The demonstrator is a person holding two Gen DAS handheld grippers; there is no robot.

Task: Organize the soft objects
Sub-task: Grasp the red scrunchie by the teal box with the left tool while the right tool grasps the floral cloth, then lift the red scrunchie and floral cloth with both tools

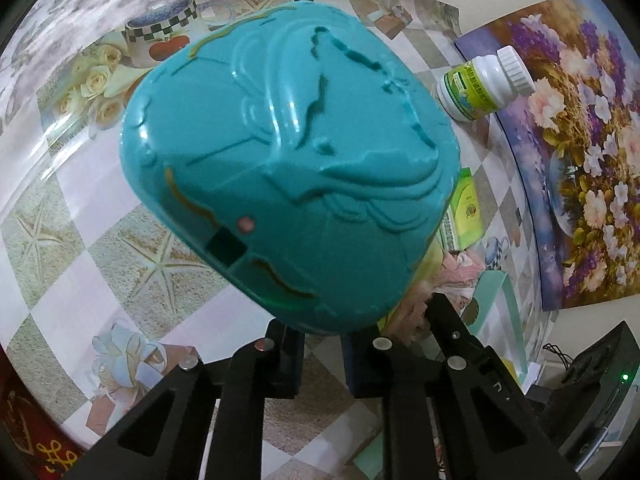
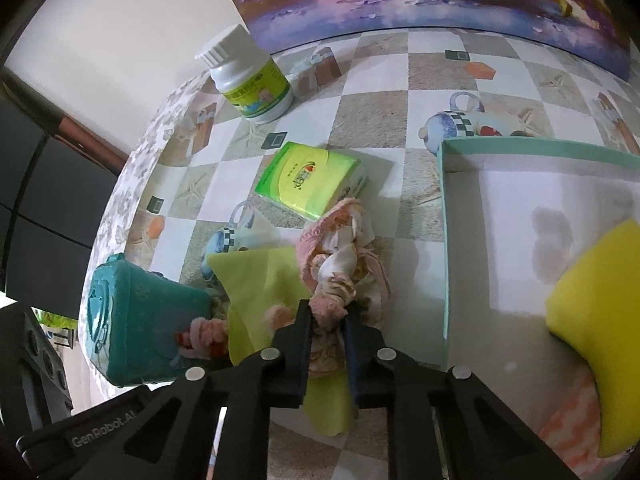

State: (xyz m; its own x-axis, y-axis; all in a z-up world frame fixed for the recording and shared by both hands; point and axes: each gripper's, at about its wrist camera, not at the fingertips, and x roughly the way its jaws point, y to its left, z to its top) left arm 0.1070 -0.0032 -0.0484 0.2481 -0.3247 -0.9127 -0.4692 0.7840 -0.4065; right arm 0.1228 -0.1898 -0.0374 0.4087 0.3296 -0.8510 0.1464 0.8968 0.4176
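A pink and white crumpled cloth (image 2: 344, 264) lies on the checkered tablecloth (image 2: 372, 120), and my right gripper (image 2: 328, 320) is shut on its near end. Under the cloth lies a yellow-green cloth (image 2: 256, 276). A teal plastic case (image 1: 288, 160) with an embossed lid fills the left wrist view, tilted off the table. My left gripper (image 1: 322, 334) is shut on its lower edge. The same case (image 2: 140, 320) shows at the left of the right wrist view, with a fuzzy pink item (image 2: 204, 332) beside it. A green tissue pack (image 2: 312, 178) lies beyond the cloth.
A teal-rimmed white box (image 2: 444, 240) at the right holds a yellow sponge (image 2: 592, 300) and a pink-orange cloth (image 2: 572, 432). A white bottle (image 2: 250, 80) stands at the back by a flower painting (image 2: 440, 4). The table edge curves along the left.
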